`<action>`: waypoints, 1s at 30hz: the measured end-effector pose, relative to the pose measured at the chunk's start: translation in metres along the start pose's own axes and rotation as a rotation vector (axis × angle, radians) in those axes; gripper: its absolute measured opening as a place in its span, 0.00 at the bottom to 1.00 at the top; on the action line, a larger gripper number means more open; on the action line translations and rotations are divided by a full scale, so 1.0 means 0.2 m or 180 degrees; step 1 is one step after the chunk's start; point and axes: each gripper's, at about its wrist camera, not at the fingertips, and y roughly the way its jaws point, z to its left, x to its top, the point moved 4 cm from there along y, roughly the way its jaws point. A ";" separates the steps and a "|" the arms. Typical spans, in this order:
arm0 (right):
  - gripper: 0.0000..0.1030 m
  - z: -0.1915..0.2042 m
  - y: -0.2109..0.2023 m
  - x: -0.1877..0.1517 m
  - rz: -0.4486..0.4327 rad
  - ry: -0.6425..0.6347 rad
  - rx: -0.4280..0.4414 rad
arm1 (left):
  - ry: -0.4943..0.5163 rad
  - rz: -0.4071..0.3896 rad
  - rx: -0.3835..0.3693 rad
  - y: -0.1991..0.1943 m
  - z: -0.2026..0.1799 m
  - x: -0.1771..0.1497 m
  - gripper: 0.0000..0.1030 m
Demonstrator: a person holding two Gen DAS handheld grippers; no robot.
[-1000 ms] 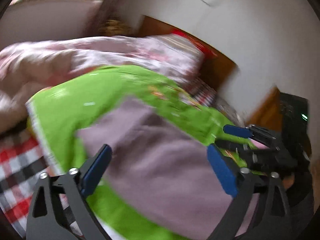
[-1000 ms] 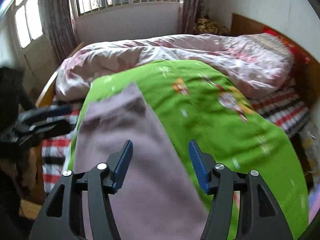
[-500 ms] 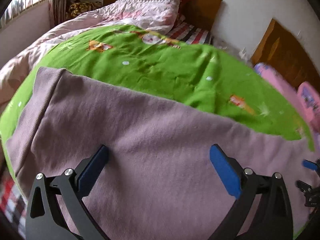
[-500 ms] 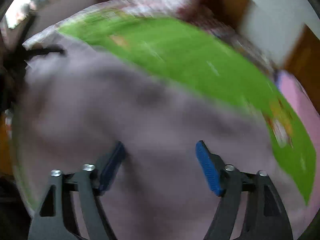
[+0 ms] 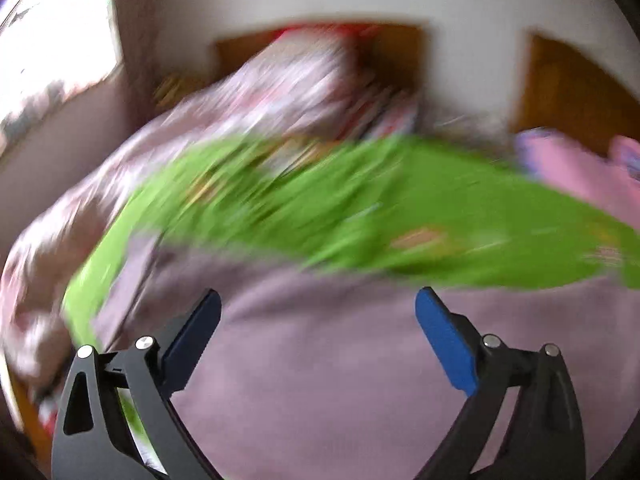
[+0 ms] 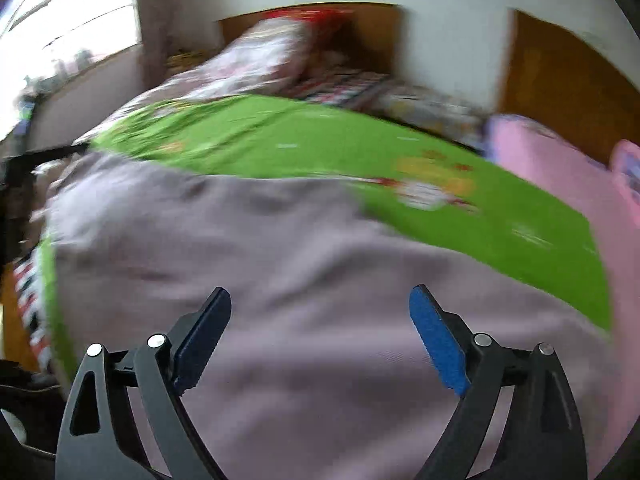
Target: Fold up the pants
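The mauve pants (image 5: 320,360) lie spread flat on a bright green sheet (image 5: 360,208) on the bed, filling the lower half of both views. They also show in the right wrist view (image 6: 280,280). My left gripper (image 5: 318,300) is open and empty, hovering over the pants. My right gripper (image 6: 320,298) is open and empty too, above the pants. Both views are motion-blurred. The left gripper shows dimly at the left edge of the right wrist view (image 6: 40,156).
A pink floral quilt (image 6: 248,64) is bunched at the head of the bed by the wooden headboard (image 6: 376,32). A pink pillow (image 6: 552,168) lies at right. A window (image 6: 60,20) is at left. A checked sheet (image 6: 32,300) shows at the bed's left edge.
Both grippers have swung quickly over the bed and now face the headboard. Both stay open and empty. The pants lie in the same place.
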 end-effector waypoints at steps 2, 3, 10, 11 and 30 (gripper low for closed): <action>0.85 -0.15 -0.05 -0.04 -0.0018 0.0243 -0.0155 | 0.0481 -0.0040 -0.0817 -0.10 -0.44 0.03 0.98; 0.85 -0.20 -0.07 -0.06 -0.0020 0.0309 -0.0208 | 0.0717 0.0051 -0.1240 -0.11 -0.66 0.01 0.98; 0.85 -0.37 -0.15 -0.21 0.0140 0.0418 -0.0158 | 0.1401 0.0547 -0.2270 0.08 -1.65 -0.10 0.98; 0.85 -0.39 -0.14 -0.23 0.0202 0.0429 -0.0175 | 0.1447 0.0605 -0.2245 0.13 -1.73 -0.11 0.98; 0.85 -0.28 -0.36 -0.59 0.0390 0.0283 0.0224 | 0.1645 0.0628 -0.1602 0.37 -1.91 -0.16 0.99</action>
